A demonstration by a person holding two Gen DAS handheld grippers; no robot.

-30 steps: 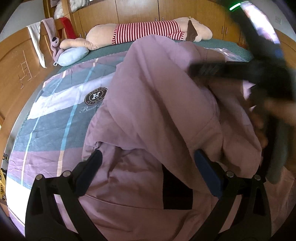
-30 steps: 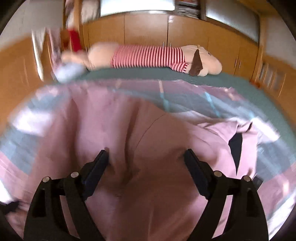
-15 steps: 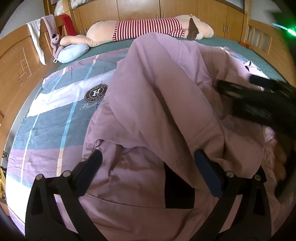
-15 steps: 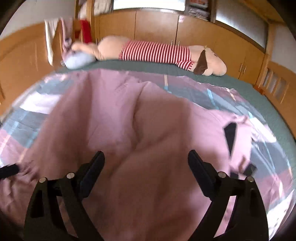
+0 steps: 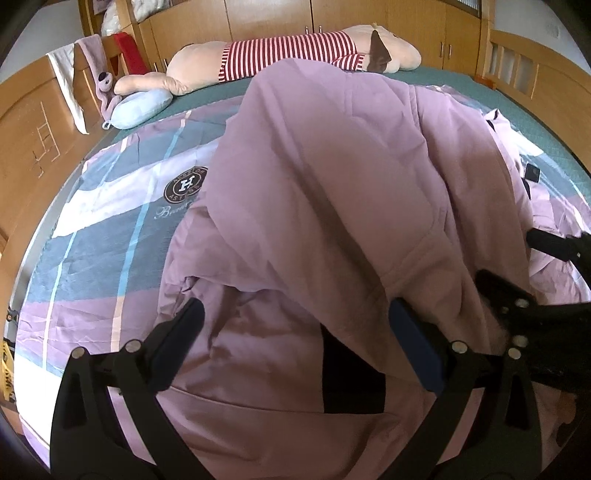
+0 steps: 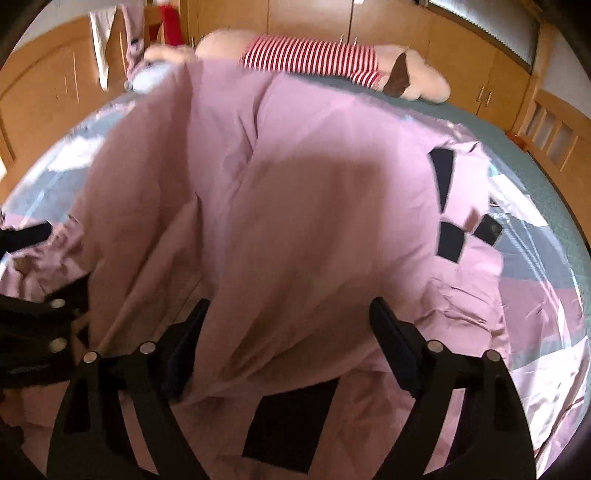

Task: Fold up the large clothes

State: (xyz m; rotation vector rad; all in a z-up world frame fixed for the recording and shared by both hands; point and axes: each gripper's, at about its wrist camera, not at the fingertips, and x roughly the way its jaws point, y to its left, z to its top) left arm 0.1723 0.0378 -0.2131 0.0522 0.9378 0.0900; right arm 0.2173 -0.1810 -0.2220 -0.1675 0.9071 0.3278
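A large pink garment with black patches lies bunched on the bed; it also fills the right wrist view. My left gripper is open, low over the garment's near part, with a raised fold between its fingers. My right gripper is open too, with a thick fold of the garment between its fingers. The right gripper shows at the right edge of the left wrist view. The left gripper shows at the left edge of the right wrist view.
The bed carries a plaid quilt with a round logo. A long plush toy in a red striped shirt and a blue pillow lie at the far side. Wooden bed boards and cupboards surround the bed.
My right gripper has come down from above the garment to its near right side, close beside my left gripper. My left gripper has stayed in place, open.
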